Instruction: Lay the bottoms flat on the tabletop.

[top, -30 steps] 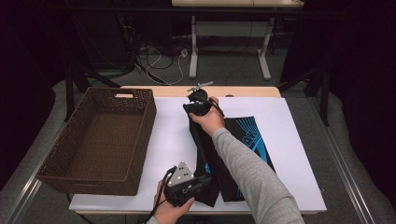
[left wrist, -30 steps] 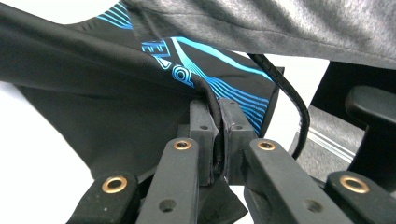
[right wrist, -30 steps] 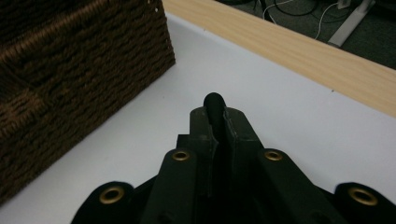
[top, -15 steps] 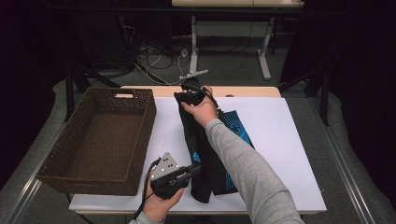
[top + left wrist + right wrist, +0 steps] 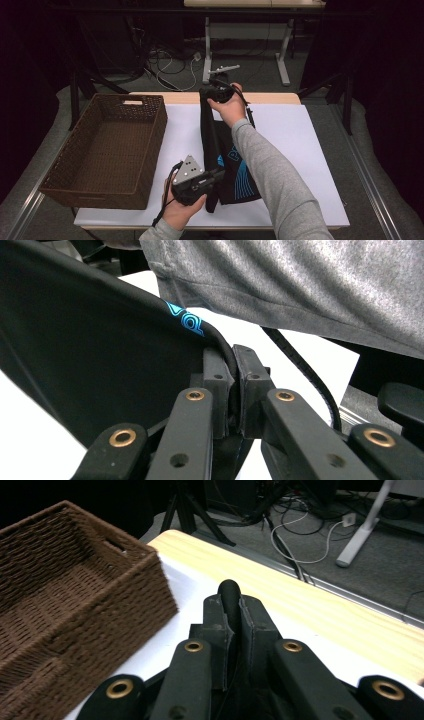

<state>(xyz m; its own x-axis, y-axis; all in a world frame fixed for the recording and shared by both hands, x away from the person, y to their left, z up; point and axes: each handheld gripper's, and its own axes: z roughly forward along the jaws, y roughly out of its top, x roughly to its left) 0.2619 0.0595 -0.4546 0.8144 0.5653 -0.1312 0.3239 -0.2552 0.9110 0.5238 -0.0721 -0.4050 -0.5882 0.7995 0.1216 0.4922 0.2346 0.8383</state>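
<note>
A black garment with a light-blue print (image 5: 223, 150) hangs as a long fold between my two grippers above the white table top (image 5: 295, 150). My left gripper (image 5: 219, 176), near the table's front edge, is shut on the garment's near edge. Its jaws (image 5: 234, 371) pinch the black cloth (image 5: 100, 355) just beside the blue print. My right gripper (image 5: 214, 93) holds the far end up near the table's back edge. Its jaws (image 5: 232, 604) are shut on a rolled fold of black cloth (image 5: 229, 589). The lower part of the garment still rests on the table.
A brown woven basket (image 5: 107, 145) stands at the left of the table, and its wall (image 5: 65, 595) is close to the right gripper. The person's grey sleeve (image 5: 300, 285) crosses above the garment. Behind the table are desk legs and cables (image 5: 175, 65) on the floor.
Both hands have risen with the garment. The cloth, first spread wider on the table, now hangs drawn into a narrower fold between the grippers. Both grips stayed shut.
</note>
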